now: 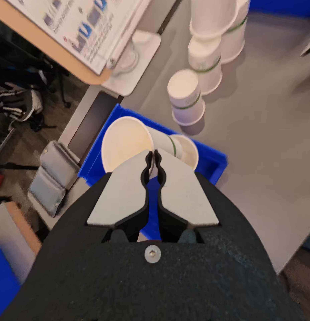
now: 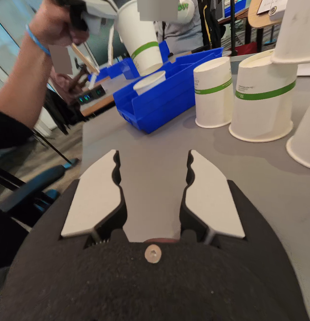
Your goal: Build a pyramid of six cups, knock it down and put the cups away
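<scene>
Grey and smooth, the surface (image 2: 150,142) carries a blue plastic bin (image 2: 161,106) near its left edge and, to the right of it, white paper cups with a green band standing upside down: one inverted cup (image 2: 212,93) just beside the bin, a second inverted cup (image 2: 263,100) next to it with another cup (image 2: 296,33) resting on its base, and more at the frame's right edge.

The left gripper (image 1: 153,153) has its fingers pinched nearly together on the rim of a held white paper cup (image 1: 128,144), which hangs mouth-up and tilted above the bin (image 1: 209,165). A further cup (image 2: 150,84) lies inside the bin directly beneath it. In the right wrist view a person's hand (image 2: 53,26) with a blue wristband grips that tool's handle.

The right gripper (image 2: 153,152) hovers low over bare surface short of the bin, its fingers spread wide with nothing between them.

Beyond the edge are a wooden shelf with a white printed box (image 1: 77,29), a clear glass (image 1: 126,57), a chair armrest (image 2: 34,184) and a brown floor (image 1: 13,182).
</scene>
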Demonstrator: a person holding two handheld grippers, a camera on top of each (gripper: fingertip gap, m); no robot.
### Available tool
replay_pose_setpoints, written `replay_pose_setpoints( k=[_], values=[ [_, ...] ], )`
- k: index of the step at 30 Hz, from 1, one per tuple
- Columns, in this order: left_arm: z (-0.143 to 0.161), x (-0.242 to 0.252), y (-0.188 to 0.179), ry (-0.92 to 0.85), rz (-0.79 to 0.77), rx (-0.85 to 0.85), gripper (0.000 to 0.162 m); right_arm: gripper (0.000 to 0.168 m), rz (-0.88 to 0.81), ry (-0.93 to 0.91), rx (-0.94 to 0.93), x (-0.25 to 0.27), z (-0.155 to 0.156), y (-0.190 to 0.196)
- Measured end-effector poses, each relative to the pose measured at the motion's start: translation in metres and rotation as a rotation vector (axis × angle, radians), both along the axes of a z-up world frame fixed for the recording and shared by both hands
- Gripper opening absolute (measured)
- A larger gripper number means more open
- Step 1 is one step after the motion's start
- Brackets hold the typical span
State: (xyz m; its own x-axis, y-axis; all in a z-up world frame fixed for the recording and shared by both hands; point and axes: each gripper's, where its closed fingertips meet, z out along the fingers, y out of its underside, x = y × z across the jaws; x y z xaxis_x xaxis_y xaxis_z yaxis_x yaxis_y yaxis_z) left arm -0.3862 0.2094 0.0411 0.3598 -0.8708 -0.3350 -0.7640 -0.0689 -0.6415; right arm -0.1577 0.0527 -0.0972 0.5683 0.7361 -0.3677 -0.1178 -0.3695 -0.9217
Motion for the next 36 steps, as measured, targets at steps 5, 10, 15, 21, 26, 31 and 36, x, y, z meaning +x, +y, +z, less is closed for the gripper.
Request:
replay_pose_setpoints(
  k=[5, 10, 15, 21, 26, 31, 36],
  values=[
    [0.062, 0.049, -0.037, -0.286, -0.099, -0.003, 0.003, 0.086, 0.02, 0.367, -0.07, -0.016, 0.037, 0.029],
    [0.094, 0.127, -0.079, -0.473, -0.208, -0.026, 0.003, 0.106, 0.118, 0.748, -0.108, -0.036, 0.097, 0.044],
    [0.092, 0.188, -0.114, -0.594, -0.314, -0.08, 0.003, 0.106, 0.098, 0.9, -0.026, -0.01, 0.148, 0.053],
    [0.059, 0.204, -0.118, -0.581, -0.307, -0.095, 0.011, 0.077, 0.018, 0.779, 0.023, 0.029, 0.148, 0.056],
    [0.033, 0.177, -0.113, -0.293, -0.19, 0.179, 0.103, 0.077, -0.048, 0.687, -0.034, 0.03, 0.126, 0.066],
    [0.011, 0.175, -0.116, 0.165, -0.197, 0.633, 0.096, 0.077, -0.089, 0.585, -0.041, 0.019, 0.117, 0.07],
    [-0.014, 0.204, -0.108, 0.45, -0.313, 0.728, 0.092, 0.077, -0.117, 0.485, -0.028, 0.007, 0.112, 0.067]
  ],
)
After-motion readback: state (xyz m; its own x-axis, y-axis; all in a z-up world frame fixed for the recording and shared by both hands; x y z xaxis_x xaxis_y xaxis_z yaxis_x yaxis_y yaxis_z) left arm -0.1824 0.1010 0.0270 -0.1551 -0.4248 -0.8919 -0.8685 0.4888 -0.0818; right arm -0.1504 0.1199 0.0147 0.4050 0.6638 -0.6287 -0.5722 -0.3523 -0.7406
